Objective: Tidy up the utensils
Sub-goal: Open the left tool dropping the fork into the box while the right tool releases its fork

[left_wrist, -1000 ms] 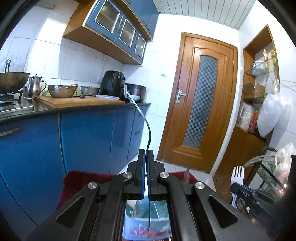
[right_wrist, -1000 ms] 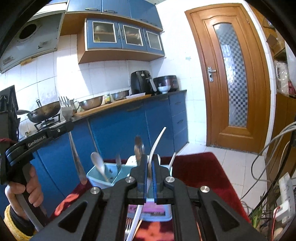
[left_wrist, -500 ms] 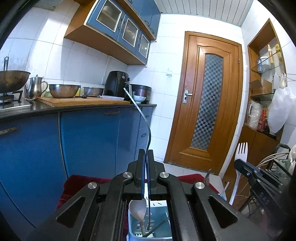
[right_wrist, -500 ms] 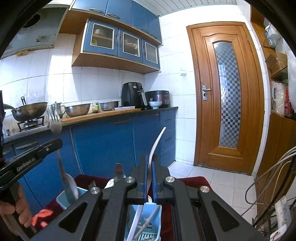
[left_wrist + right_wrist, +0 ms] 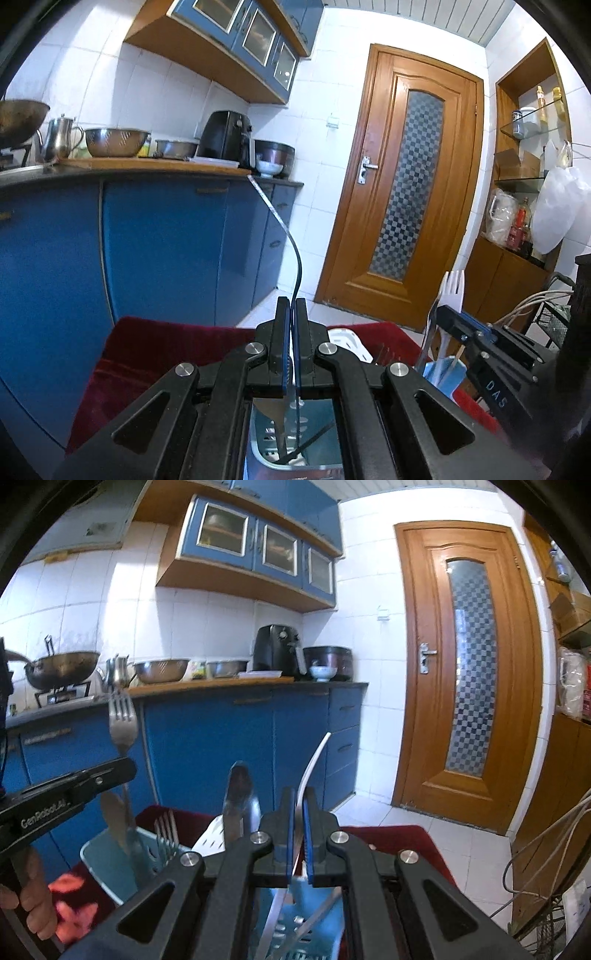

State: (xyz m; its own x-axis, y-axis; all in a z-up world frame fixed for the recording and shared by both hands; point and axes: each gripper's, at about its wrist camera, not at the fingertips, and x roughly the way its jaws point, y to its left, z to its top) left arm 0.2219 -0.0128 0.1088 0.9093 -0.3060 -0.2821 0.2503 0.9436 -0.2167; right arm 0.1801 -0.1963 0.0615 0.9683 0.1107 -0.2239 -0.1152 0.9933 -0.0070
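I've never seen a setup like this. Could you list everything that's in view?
metal fork: one, silver, clamped in the left tool, tines up
plastic fork: one, white, clamped in the right tool
utensil caddy: one, light blue, on the red cloth
spoon: one, silver, standing in the caddy
red cloth: one, under the caddy
wok: one, dark, on the stove
steel bowls: two, silver, on the counter
air fryer: one, black, on the counter
cabinets: several, blue, below the counter
door: one, brown wood, far right
left tool: one, black, shut
right tool: one, black, shut
hand: one, gripping the left tool's handle
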